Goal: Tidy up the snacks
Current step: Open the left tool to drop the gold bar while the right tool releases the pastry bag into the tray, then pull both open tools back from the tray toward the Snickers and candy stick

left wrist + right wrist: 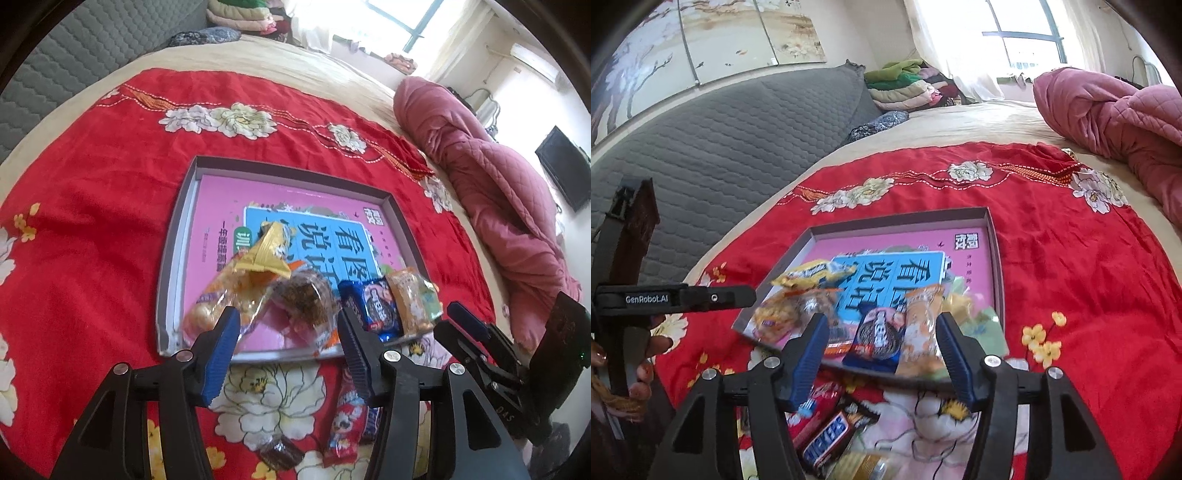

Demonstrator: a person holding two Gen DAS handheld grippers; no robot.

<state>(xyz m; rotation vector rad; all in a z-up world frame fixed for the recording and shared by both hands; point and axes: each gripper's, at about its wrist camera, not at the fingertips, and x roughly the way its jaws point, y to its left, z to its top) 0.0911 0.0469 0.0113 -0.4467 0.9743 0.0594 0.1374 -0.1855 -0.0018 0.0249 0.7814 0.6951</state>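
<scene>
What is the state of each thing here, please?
Shallow grey cardboard box: open, lidless, holding snacks.
Blue cookie packet: sealed, lying in box.
Brown Snickers bar: sealed, on red cloth, outside box.
Left tongs: open, empty.
Right tongs: open, empty.

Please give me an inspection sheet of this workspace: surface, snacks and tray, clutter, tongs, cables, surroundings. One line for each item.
Surface: red flowered cloth spread on a beige bed.
Job's things: shallow grey tray with pink lining; several snack packets at its near end, among them a blue cookie pack and a yellow packet. A Snickers bar and a red packet lie on the cloth outside the tray.
Clutter: pink quilt bunched at the side; folded blankets by the window.
Tongs: left tongs and right tongs both open, holding nothing.
Cables: nothing seen.
Surroundings: grey padded headboard, bright window, wall television.
</scene>
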